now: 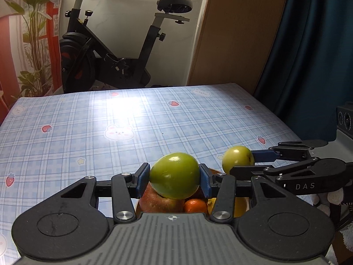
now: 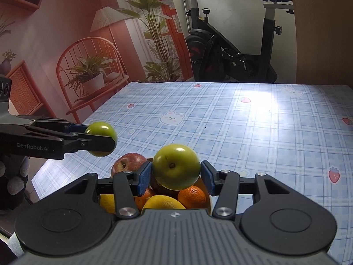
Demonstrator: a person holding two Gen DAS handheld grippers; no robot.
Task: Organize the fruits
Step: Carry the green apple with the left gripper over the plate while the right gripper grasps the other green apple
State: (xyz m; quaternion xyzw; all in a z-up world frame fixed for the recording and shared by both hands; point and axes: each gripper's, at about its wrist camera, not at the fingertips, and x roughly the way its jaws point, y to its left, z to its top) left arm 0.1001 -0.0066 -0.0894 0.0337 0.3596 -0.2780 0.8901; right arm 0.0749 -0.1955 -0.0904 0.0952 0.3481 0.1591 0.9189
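My left gripper (image 1: 175,176) is shut on a green apple (image 1: 175,174), held above a pile of fruit. Beneath it lie a red apple (image 1: 158,202), an orange (image 1: 195,206) and a yellow fruit (image 1: 240,205). To the right, my right gripper (image 1: 242,164) is shut on a second green apple (image 1: 237,158). In the right wrist view this gripper (image 2: 176,174) clamps its green apple (image 2: 176,166) over a bowl (image 2: 211,202) holding a red apple (image 2: 128,162), oranges (image 2: 192,196) and a lemon (image 2: 163,202). The left gripper (image 2: 97,137) holds its apple (image 2: 100,139) at the left.
The table wears a blue plaid cloth (image 1: 132,132) with bears and strawberries; its far edge and both side edges show. An exercise bike (image 1: 106,55) stands behind the table, with a wooden panel (image 1: 238,33) and a dark curtain (image 1: 313,44) to the right. A patterned sleeve (image 2: 15,176) shows at the left.
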